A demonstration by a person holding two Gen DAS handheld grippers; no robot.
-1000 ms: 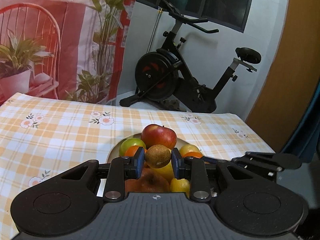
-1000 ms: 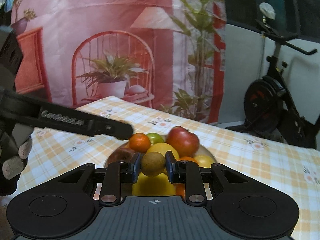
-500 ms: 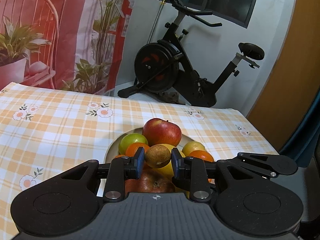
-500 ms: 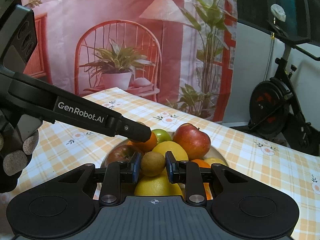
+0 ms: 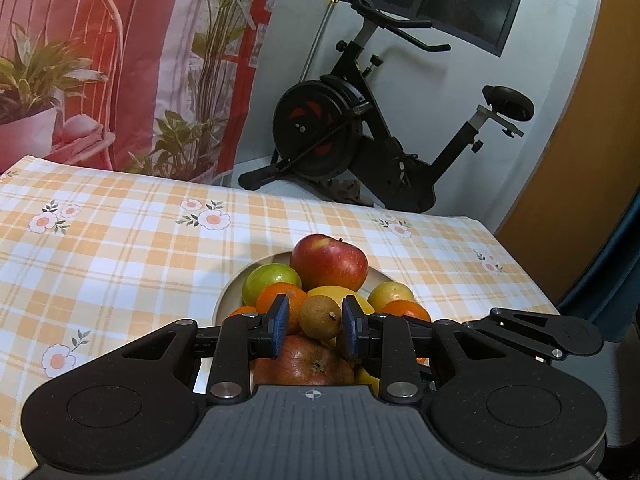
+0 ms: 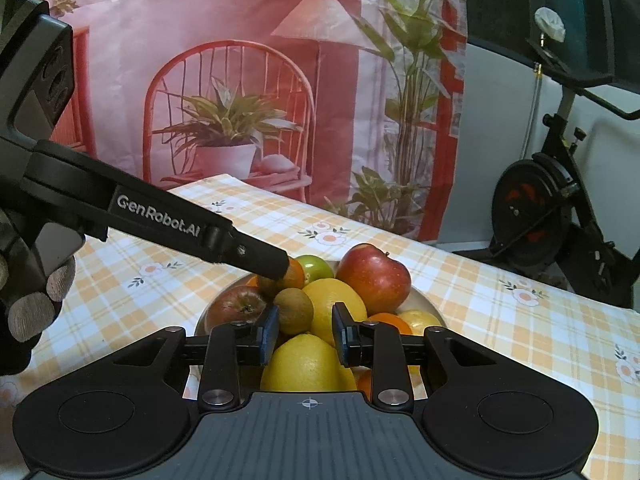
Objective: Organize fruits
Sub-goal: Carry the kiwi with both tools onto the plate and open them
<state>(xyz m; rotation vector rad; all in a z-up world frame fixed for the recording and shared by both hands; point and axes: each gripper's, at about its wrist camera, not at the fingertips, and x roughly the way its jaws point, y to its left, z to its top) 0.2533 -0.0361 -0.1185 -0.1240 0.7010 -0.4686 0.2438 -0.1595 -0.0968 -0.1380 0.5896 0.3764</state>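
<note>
A beige plate (image 5: pixel 229 294) on the checked tablecloth holds a pile of fruit: a red apple (image 5: pixel 328 264), a green fruit (image 5: pixel 270 280), oranges and lemons. My left gripper (image 5: pixel 314 326) is shut on a small brown kiwi (image 5: pixel 320 317) just above the pile, snug against the right blue pad. In the right wrist view, a second kiwi (image 6: pixel 295 311) lies at the tips of my right gripper (image 6: pixel 306 334). It leans on the left pad, with a clear gap to the right pad, and rests on a lemon (image 6: pixel 306 360).
A gloved hand (image 6: pixel 28 308) holds the left gripper, whose finger (image 6: pixel 256 252) reaches over the plate from the left. An exercise bike (image 5: pixel 360 140) stands beyond the table's far edge. A printed backdrop (image 6: pixel 240 80) hangs behind. Bare tablecloth (image 5: pixel 100 248) lies left of the plate.
In the right wrist view the kiwi has slid left and outward, off the right pad. The left gripper's finger reaches further over the plate. The left gripper's kiwi stays between its pads.
</note>
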